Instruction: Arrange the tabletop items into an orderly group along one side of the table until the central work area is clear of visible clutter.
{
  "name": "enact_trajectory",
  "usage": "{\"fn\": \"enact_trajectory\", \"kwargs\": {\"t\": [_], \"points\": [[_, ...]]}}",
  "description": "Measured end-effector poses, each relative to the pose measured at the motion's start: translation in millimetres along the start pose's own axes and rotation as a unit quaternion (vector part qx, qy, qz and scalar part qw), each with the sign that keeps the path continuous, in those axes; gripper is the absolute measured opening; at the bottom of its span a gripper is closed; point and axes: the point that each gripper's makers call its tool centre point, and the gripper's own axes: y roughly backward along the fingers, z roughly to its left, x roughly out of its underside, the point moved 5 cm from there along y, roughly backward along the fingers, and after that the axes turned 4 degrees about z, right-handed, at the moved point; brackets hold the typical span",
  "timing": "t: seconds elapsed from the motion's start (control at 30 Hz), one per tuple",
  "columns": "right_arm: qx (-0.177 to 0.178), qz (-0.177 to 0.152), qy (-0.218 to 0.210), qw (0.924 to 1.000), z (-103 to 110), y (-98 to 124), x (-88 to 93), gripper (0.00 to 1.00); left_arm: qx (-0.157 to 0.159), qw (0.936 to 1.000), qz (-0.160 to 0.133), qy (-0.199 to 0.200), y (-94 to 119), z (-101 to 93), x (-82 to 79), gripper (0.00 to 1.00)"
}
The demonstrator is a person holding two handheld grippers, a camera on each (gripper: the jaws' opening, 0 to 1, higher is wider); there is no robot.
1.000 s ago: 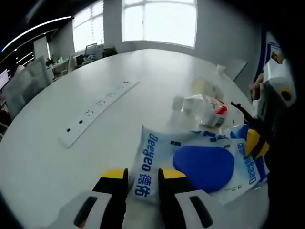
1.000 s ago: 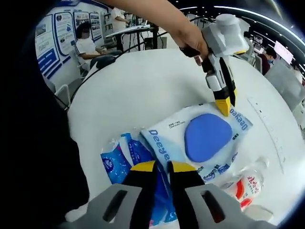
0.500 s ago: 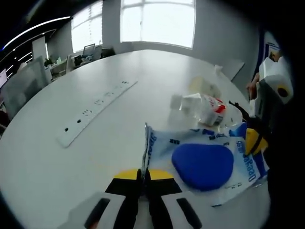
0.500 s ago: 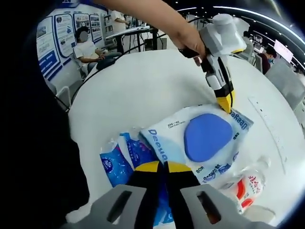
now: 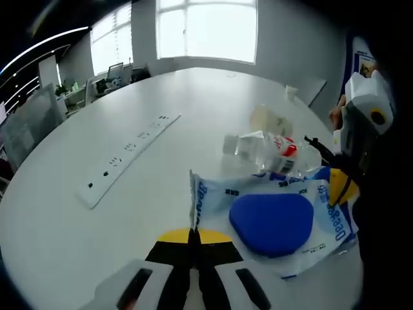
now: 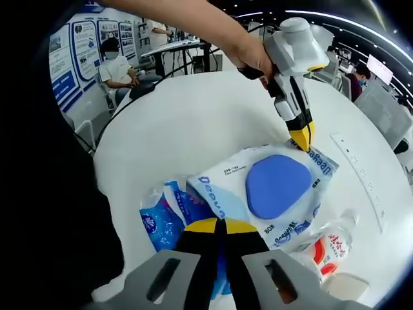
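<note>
A white wipes pack with a blue oval lid (image 5: 271,223) (image 6: 277,187) lies on the white table (image 5: 193,110). My left gripper (image 5: 195,236) is shut on its near edge, which stands pinched up between the jaws. In the right gripper view the left gripper (image 6: 301,137) comes down from above onto the pack's far corner. My right gripper (image 6: 220,226) is shut on the opposite edge of the pack, next to a blue tissue packet (image 6: 158,223). In the left gripper view the right gripper's yellow tip (image 5: 340,187) sits at the pack's far side.
A clear bottle with a red and white label (image 5: 271,147) (image 6: 329,248) lies just beyond the pack. A tan crumpled bag (image 5: 270,119) sits behind it. A long white power strip (image 5: 126,158) (image 6: 361,181) runs across the table. A seated person (image 6: 113,61) is past the table's edge.
Both grippers went from open to shut on opposite edges of the wipes pack. The pack's edge at the left gripper has been pinched upright.
</note>
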Motion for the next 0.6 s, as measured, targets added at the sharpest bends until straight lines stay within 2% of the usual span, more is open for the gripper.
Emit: {"fn": "enact_trajectory", "kwargs": {"t": [0.13,0.3,0.6], "points": [[0.001,-0.006,-0.007,1.0000,2,5,-2.1,0.00,-0.002,1.0000,0.001,-0.002,5,-1.4,-3.8,0.00],[0.011,-0.016,0.000,0.9998,9,18,-8.2,0.00,-0.008,0.9997,0.001,-0.022,17,-7.0,-11.0,0.00],[0.023,-0.029,0.008,0.9993,30,34,-7.5,0.00,-0.012,0.9990,0.008,-0.043,34,-29.7,-20.5,0.00]]}}
